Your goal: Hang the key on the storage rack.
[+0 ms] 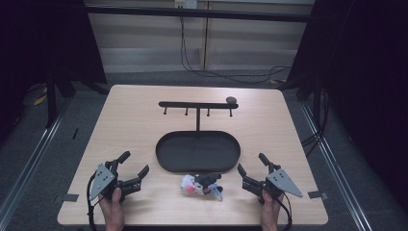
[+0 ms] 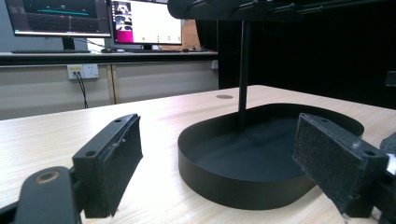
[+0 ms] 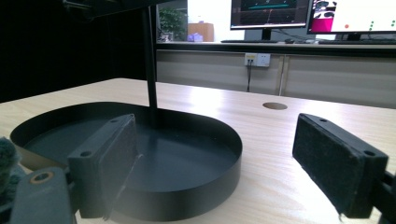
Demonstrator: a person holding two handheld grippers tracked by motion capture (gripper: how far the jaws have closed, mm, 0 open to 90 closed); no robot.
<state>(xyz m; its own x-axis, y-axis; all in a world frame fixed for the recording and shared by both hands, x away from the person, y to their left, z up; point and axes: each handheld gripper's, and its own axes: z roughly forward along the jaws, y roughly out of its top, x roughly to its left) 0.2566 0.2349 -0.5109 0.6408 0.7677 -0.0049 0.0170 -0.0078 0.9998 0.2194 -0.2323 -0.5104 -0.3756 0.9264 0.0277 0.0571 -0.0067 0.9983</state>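
Note:
A black oval tray (image 1: pixel 169 159) lies mid-table, with a thin post rising from it to a crossbar of hooks (image 1: pixel 198 105). In front of the tray lies a small heap of keyrings and trinkets (image 1: pixel 201 185), white, pink, black and pale blue. My left gripper (image 1: pixel 134 165) rests on the table left of the heap, jaws open and empty. My right gripper (image 1: pixel 252 162) rests right of the heap, also open and empty. The left gripper view has the tray wall (image 2: pixel 243 186) between the open pads (image 2: pixel 114 168). The right gripper view shows the tray rim (image 3: pixel 201 154) and post (image 3: pixel 150 70).
The table (image 1: pixel 134 115) is pale wood with a small round hole (image 3: pixel 274 106) in its top. A small dark disc (image 1: pixel 231 100) sits at the rack's right end. Monitors and a bench stand beyond the table. Tape marks (image 1: pixel 70 197) sit near the front corners.

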